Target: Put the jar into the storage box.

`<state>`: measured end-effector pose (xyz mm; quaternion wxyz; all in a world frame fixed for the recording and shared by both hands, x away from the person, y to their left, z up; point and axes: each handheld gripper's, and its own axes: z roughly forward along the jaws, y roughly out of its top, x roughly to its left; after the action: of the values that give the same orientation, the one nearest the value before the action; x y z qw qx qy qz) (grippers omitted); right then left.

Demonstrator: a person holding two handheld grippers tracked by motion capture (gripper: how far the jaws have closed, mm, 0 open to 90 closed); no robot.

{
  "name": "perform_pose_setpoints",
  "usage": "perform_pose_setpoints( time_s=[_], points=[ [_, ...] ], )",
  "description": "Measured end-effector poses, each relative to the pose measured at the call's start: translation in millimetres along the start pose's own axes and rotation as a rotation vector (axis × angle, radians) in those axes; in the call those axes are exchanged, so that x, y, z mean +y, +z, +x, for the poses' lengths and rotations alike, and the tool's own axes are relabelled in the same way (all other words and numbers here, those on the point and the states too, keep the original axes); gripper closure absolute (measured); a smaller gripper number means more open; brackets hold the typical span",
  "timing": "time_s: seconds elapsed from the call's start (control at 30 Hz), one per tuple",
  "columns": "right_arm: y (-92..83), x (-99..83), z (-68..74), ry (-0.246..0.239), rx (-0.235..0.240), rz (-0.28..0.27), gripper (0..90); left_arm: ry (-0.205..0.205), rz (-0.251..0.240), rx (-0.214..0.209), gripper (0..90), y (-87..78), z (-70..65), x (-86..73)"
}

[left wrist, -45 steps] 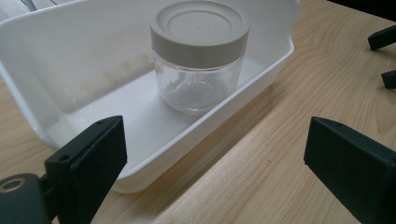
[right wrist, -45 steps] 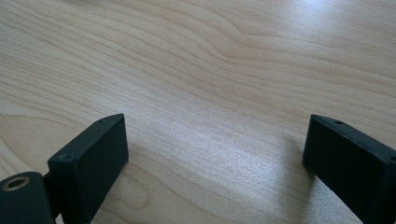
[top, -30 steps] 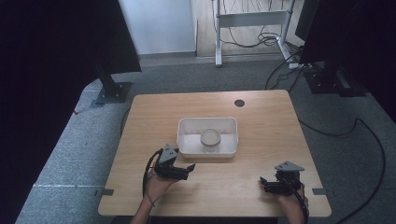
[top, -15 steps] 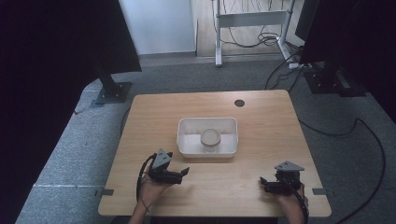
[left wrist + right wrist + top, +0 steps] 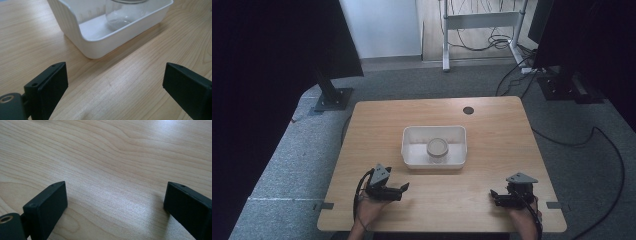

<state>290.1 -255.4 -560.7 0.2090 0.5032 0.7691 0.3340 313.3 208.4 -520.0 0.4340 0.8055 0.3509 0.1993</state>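
Observation:
A white plastic bin sits at the middle of the wooden table, and a clear glass jar stands upright inside it. From the left gripper view the bin and the jar lie just ahead of the jaws. My left gripper rests near the front left of the table, open and empty, a short way in front of the bin. My right gripper lies at the front right, open, with bare wood between its jaws.
A round cable hole marks the table's far edge. Black stands and loose cables are on the grey floor around the table. Bare wood stretches left and right of the bin.
My left gripper has drawn back toward the front edge of the table, away from the bin. The right gripper has stayed where it was.

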Motion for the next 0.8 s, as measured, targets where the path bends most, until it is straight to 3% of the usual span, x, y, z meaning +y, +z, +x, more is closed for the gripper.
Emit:
perform_pose_setpoints(
  time_s=[0.4,0.8],
  points=[
    [0.0,0.0,0.0,0.0,0.0,0.0,4.6,-0.009,0.031,0.023,5.7,1.5,2.1,-14.9],
    [0.0,0.0,0.1,0.0,0.0,0.0,4.6,-0.008,0.14,0.052,5.7,10.2,4.7,-25.7]
  ],
)
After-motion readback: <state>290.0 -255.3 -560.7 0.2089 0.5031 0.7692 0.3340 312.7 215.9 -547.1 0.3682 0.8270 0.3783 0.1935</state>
